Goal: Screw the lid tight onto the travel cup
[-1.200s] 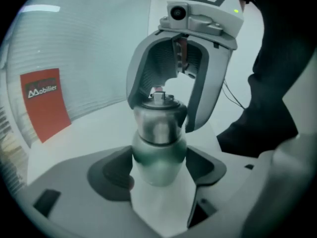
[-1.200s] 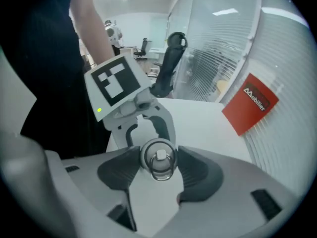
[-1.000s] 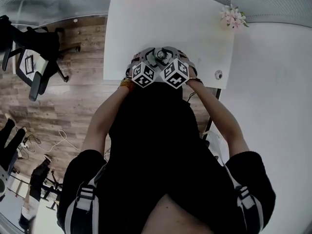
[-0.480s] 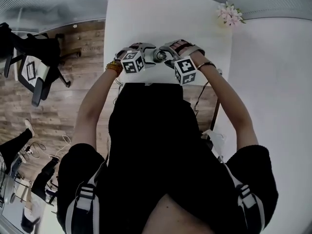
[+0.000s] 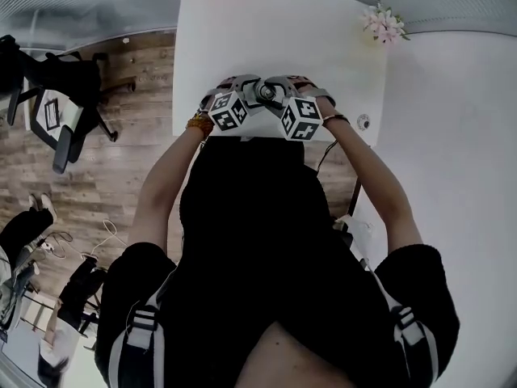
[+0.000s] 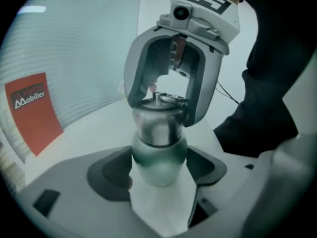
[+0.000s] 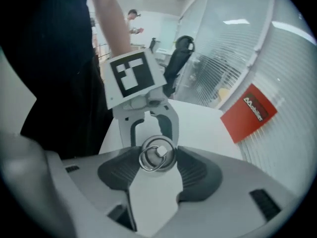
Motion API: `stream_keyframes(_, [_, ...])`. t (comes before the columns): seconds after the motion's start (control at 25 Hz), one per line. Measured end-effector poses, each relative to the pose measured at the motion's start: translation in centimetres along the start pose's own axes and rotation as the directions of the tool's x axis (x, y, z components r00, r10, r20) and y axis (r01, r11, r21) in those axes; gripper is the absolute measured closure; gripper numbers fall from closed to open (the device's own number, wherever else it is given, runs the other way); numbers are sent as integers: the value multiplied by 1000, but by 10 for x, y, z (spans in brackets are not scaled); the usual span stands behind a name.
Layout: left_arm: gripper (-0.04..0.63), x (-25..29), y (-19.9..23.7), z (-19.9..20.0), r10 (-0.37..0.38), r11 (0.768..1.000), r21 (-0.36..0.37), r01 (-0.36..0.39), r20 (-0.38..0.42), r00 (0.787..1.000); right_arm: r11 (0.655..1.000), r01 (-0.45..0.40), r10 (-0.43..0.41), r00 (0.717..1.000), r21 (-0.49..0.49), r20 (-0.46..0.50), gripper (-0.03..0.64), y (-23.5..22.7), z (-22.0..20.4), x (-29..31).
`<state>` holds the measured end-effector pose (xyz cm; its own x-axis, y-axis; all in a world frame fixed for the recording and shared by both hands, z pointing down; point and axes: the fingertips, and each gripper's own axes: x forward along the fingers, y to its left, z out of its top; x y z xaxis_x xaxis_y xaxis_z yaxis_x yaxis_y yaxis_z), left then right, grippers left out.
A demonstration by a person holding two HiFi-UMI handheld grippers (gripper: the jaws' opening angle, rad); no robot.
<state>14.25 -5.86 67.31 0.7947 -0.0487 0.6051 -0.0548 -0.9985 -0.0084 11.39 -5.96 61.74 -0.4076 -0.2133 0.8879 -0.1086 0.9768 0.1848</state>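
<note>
**While the lid gets torqued down: two grippers, one cup**

Since the left gripper view is the clearest, I'll start there. The left gripper (image 6: 158, 170) is clamped on the rounded green lower body of the travel cup (image 6: 159, 157), which stands upright between its pads. From above, the right gripper (image 6: 162, 109) comes down with its jaws wrapped round the steel lid (image 6: 161, 105), one on each side.

Over in the right gripper view you look almost straight down on the lid and its little wire ring (image 7: 154, 155). The jaws have just been closing, and the pads now sit against the lid's rim on both sides. A red sign (image 7: 249, 112) leans against the partition behind.

Up in the head view, both grippers meet over the near edge of the white table (image 5: 275, 31), cup between them, with fake flowers (image 5: 386, 24) well off at the far corner.

Handling-wise, my guess is rigid metal, smooth and fairly slippery. That round belly looks like it would spin in the pads if the squeeze is weak. I'd hold the body low and firm and turn the lid by its rim, not the ring. Can't tell whether it's full, so weight is anyone's guess.
</note>
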Motion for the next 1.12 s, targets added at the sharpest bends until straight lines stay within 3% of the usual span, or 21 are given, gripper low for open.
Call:
stream_keyframes(0.12, [247, -2, 0, -2, 109, 991, -77, -109, 2, 994, 980, 80, -82, 997, 183, 5, 382, -2, 3, 0])
stream_keyframes(0.24, [247, -4, 0, -4, 200, 970, -139, -200, -15, 980, 918, 156, -158, 987, 364, -24, 382, -4, 4, 0])
stream_keyframes(0.32, [245, -4, -1, -4, 235, 959, -158, -234, -14, 972, 864, 175, -184, 983, 473, -27, 380, -5, 5, -1])
stream_keyframes(0.4, [245, -3, -2, -4, 227, 963, -149, -224, 3, 974, 845, 141, -170, 985, 516, 8, 376, -6, 7, -3])
stream_keyframes(0.48, [245, -5, -2, -4, 171, 982, -88, -169, 19, 985, 913, 100, -134, 989, 395, 60, 333, -7, 11, -7])
stream_keyframes(0.56, [245, -9, -3, -3, 83, 996, 31, -84, 21, 996, 992, 84, -90, 994, 89, 68, 316, -4, 10, -12])
stream_keyframes(0.6, [245, -10, -3, -2, 34, 995, 90, -35, 12, 999, 994, 72, -68, 997, -88, 48, 313, -1, 6, -13])
stream_keyframes(0.64, [244, -11, -3, -2, -15, 990, 140, 15, -2, 1000, 969, 51, -48, 999, -241, 18, 314, 1, 2, -13])
stream_keyframes(0.72, [241, -10, -6, -1, -112, 972, 204, 118, -43, 993, 911, -19, 4, 999, -412, -38, 314, 6, -3, -8])
stream_keyframes(0.8, [242, -4, -9, 2, -179, 955, 226, 191, -73, 981, 897, -92, 71, 995, -431, -64, 316, 11, -1, -1])
stream_keyframes(0.88, [241, 0, -9, 4, -203, 954, 208, 215, -78, 976, 909, -124, 105, 992, -399, -70, 365, 13, 3, 4])
stream_keyframes(1.0, [236, -1, -8, 5, -169, 968, 177, 175, -53, 984, 942, -109, 97, 994, -318, -54, 370, 14, 9, 6])
stream_keyframes(1.12, [238, -4, -5, 4, -80, 990, 119, 81, -20, 997, 978, -58, 55, 998, -198, -20, 370, 11, 12, 8])
